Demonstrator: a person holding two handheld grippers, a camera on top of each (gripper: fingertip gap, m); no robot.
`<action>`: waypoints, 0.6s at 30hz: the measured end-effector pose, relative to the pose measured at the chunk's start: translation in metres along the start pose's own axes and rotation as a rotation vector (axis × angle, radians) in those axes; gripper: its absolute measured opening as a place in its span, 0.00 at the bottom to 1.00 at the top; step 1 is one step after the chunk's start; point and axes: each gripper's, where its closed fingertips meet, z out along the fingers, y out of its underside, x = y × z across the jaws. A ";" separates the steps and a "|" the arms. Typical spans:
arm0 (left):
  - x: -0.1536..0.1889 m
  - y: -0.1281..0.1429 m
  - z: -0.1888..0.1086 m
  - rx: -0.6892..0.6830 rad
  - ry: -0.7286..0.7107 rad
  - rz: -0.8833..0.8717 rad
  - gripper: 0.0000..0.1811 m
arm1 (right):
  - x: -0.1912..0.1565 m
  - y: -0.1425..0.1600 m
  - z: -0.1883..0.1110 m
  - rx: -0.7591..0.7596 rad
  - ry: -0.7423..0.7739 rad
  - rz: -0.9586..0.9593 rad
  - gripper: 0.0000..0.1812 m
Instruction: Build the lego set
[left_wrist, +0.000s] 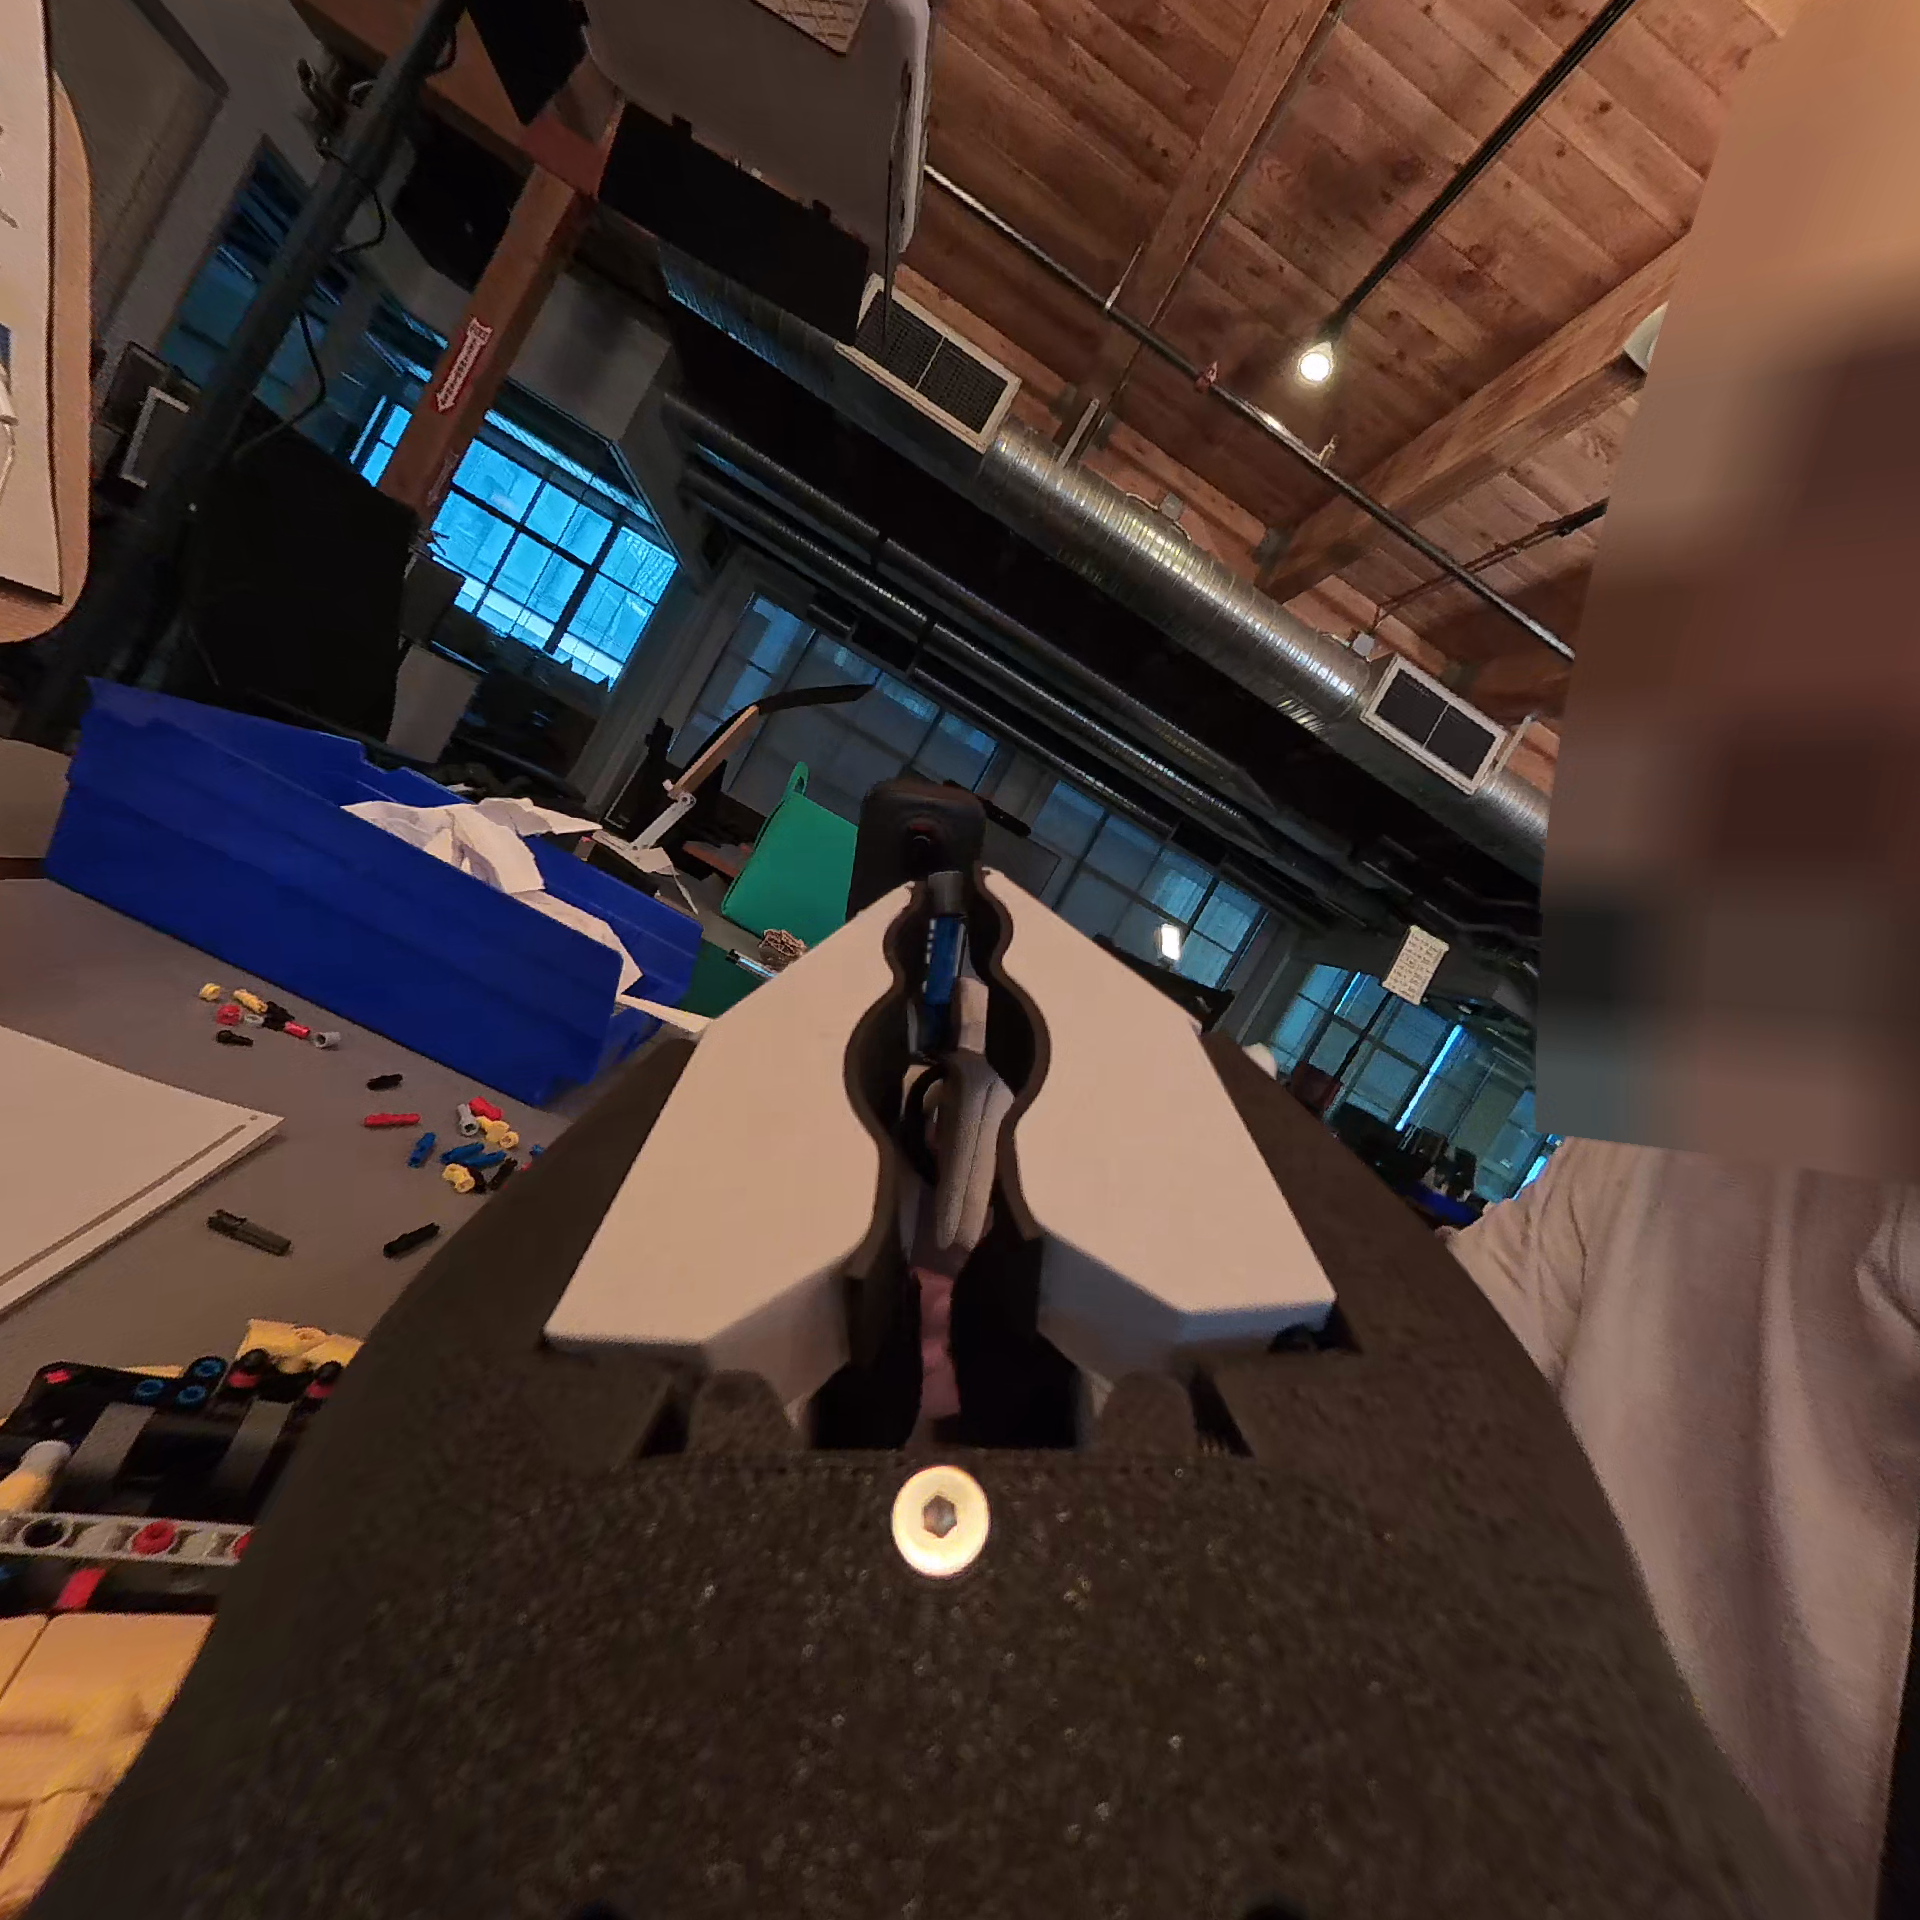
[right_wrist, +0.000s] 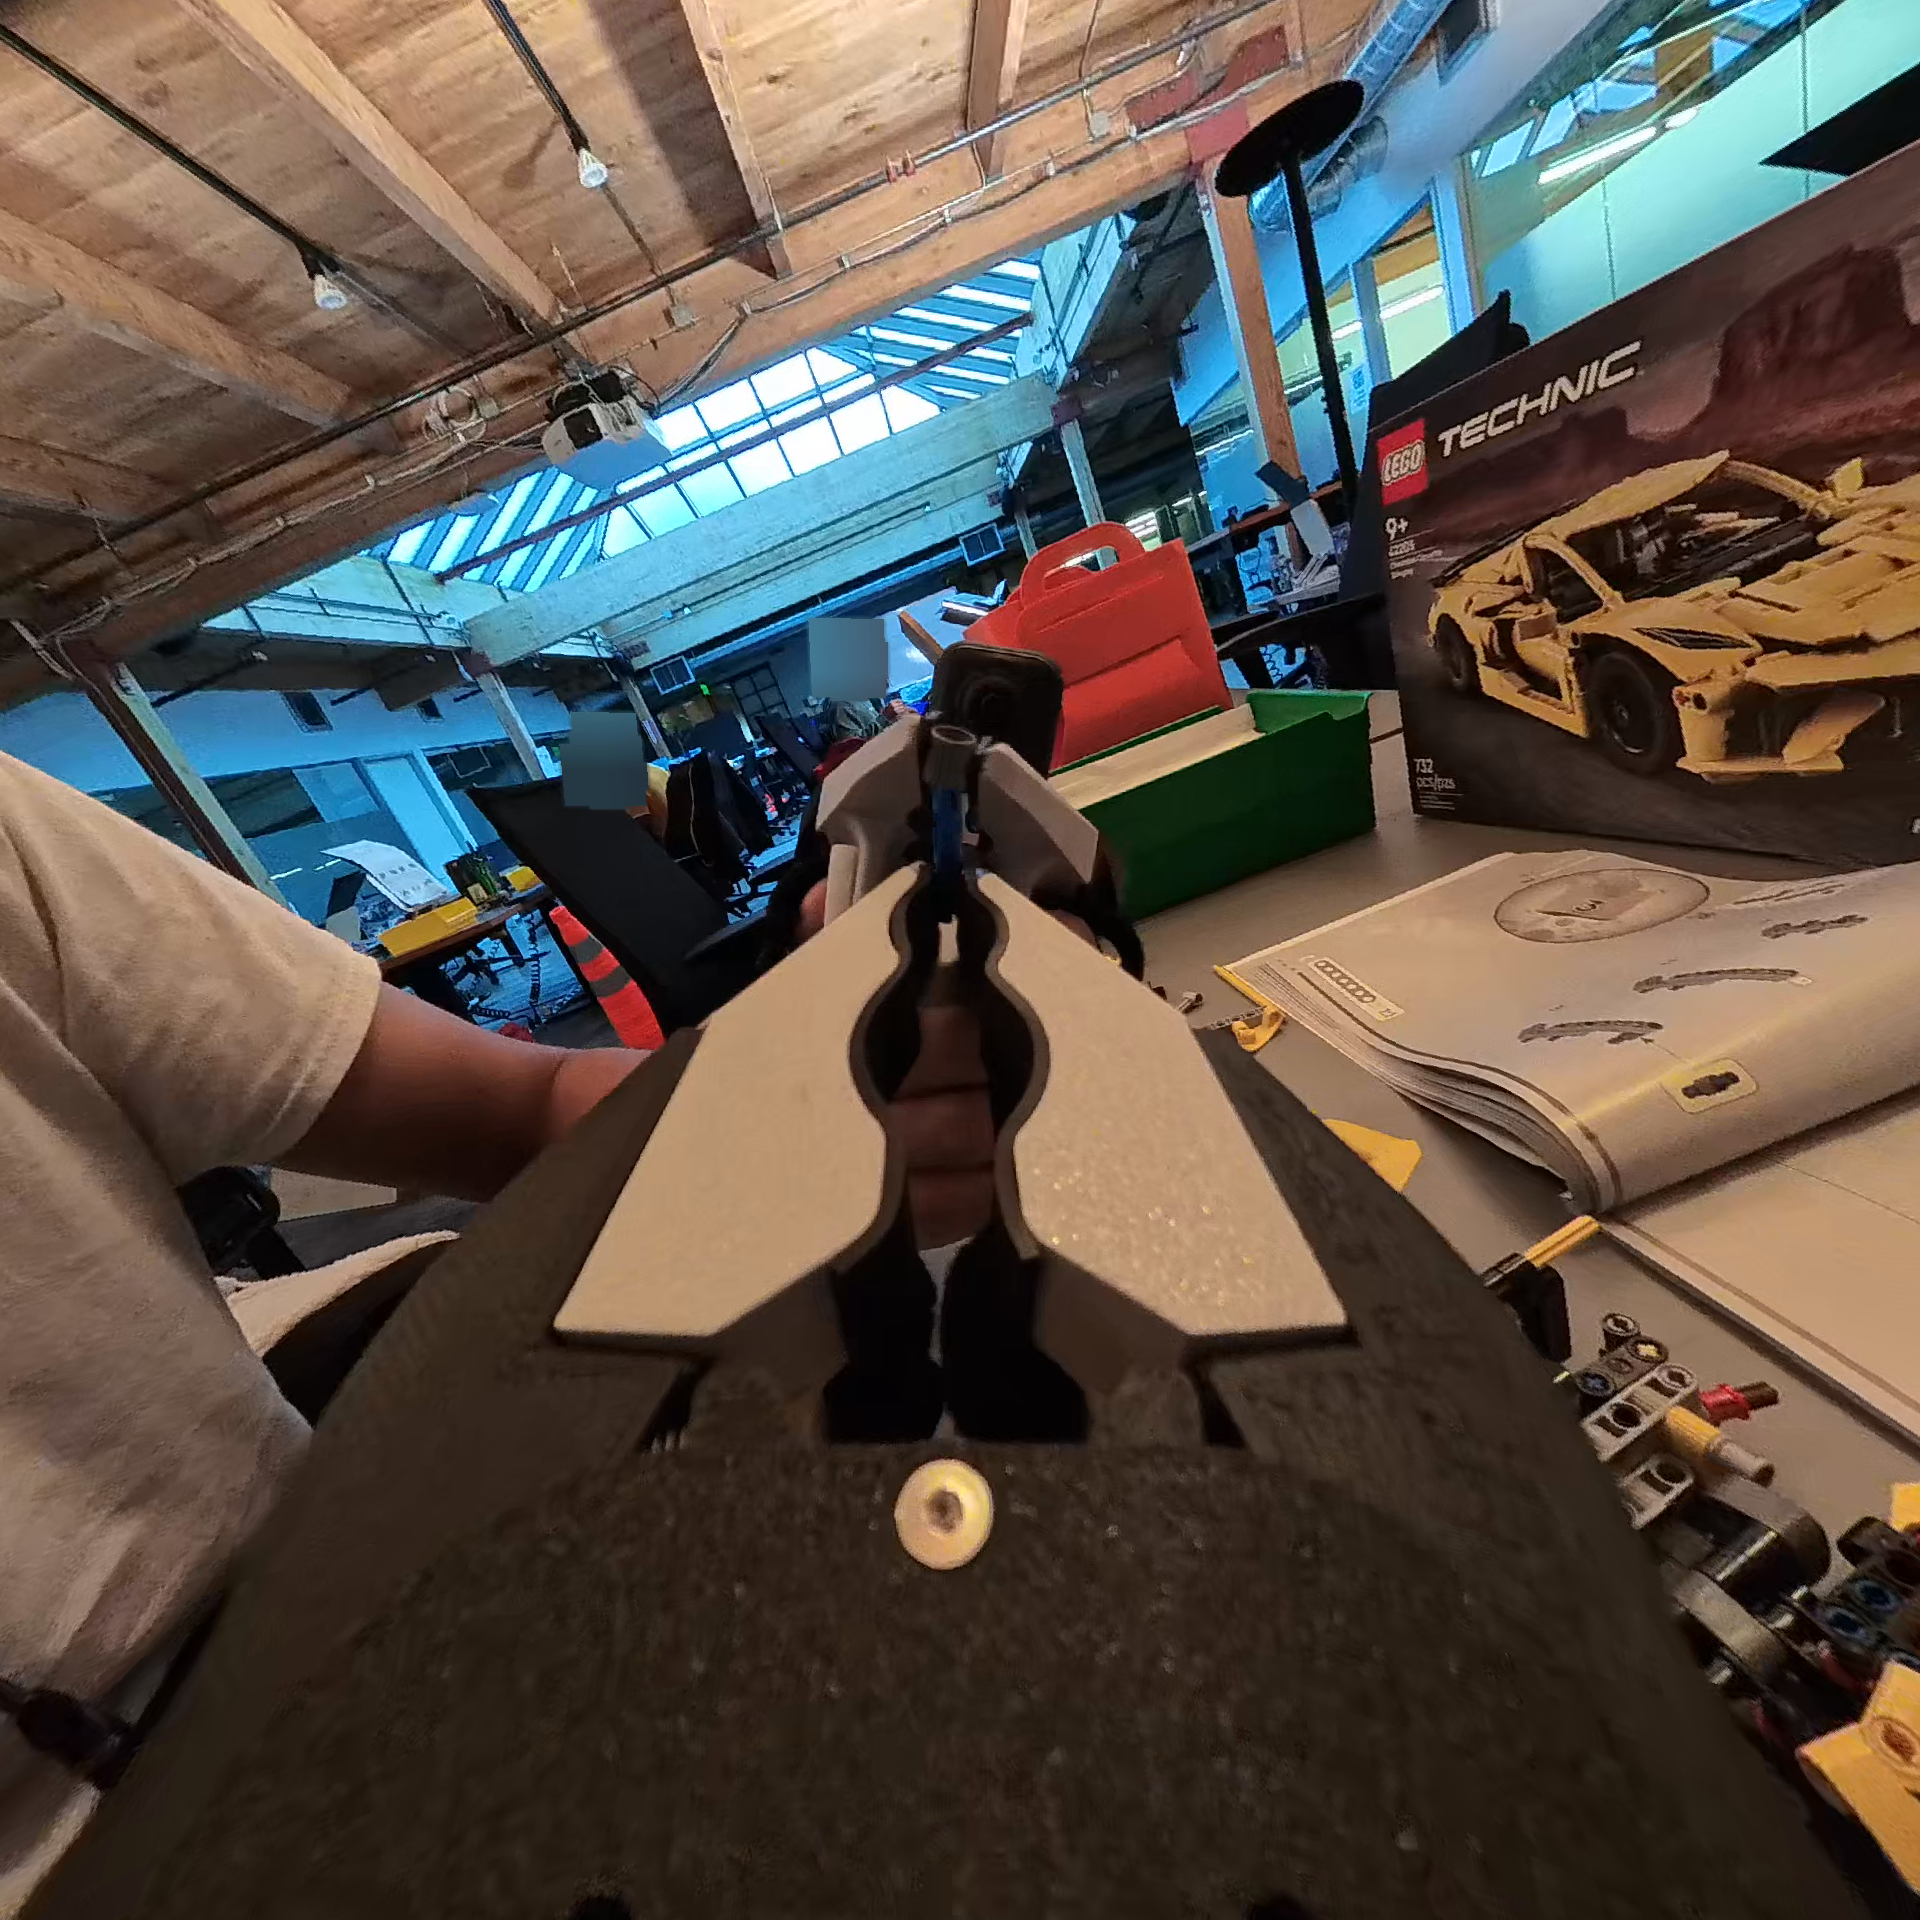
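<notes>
A blue pin (right_wrist: 945, 831) with a grey bush (right_wrist: 952, 750) on its end is pinched at the tips of both the right tool (right_wrist: 948, 894) and the left tool (left_wrist: 940, 914), raised above the worktop (right_wrist: 1455, 862). If the tools are misaligned, the pin could be levered out and dropped.

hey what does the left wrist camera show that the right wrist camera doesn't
Only the left wrist view shows the blue plastic bin with crumpled white paper and the loose small coloured pins on the grey table. Only the right wrist view shows the set's printed cardboard box, the open instruction booklet and the green tray. Both show the thin blue axle with a grey end piece pinched between the two grippers.
</notes>
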 end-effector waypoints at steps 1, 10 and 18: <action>0.000 0.002 0.000 -0.010 -0.006 0.011 0.04 | 0.000 0.001 0.001 -0.009 0.000 0.001 0.02; 0.002 0.004 0.000 -0.021 -0.013 0.068 0.03 | -0.004 0.003 0.000 -0.007 -0.035 0.046 0.01; 0.000 0.000 -0.003 -0.008 -0.019 0.064 0.03 | -0.003 0.002 -0.001 -0.011 -0.035 0.060 0.02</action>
